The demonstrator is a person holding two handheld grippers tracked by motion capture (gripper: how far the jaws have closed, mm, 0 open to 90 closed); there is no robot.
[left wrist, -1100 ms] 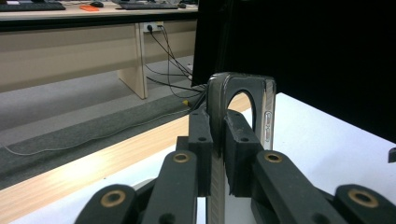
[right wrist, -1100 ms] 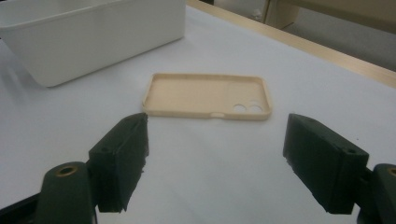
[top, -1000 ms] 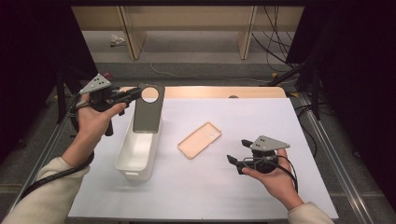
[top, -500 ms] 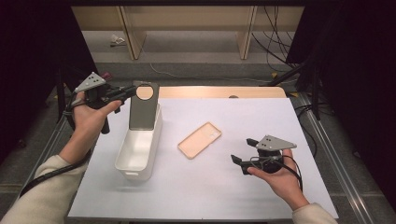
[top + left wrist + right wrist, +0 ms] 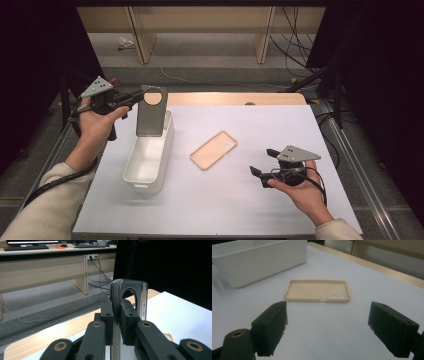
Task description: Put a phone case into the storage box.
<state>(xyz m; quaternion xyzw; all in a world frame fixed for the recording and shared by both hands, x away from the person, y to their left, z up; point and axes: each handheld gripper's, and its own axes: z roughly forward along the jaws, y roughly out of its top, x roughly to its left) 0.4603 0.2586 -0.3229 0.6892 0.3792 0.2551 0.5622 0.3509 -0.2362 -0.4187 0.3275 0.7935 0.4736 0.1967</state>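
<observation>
A dark grey phone case (image 5: 151, 117) with a round cut-out hangs upright over the far end of a white bin (image 5: 131, 161). My left gripper (image 5: 136, 98) is shut on its top edge. In the left gripper view the pads (image 5: 127, 315) pinch the dark case (image 5: 130, 292) by its rim. A tan phone case (image 5: 214, 150) lies open side up on the white table, right of the bin. My right gripper (image 5: 262, 161) hovers near the table's right front, open. Its jaws have just been opening, with nothing between them. It faces the tan case (image 5: 317, 290) and the bin (image 5: 259, 260).
The white tabletop (image 5: 260, 215) has a wooden strip (image 5: 235, 98) along its far edge. Beyond it are a grey floor with cables and the legs of a desk (image 5: 264, 35). Dark curtains stand on both sides.
The left gripper has shifted the dark case slightly left and tipped it more upright over the bin. The right gripper's jaws have spread a little wider; that hand has hardly moved.
</observation>
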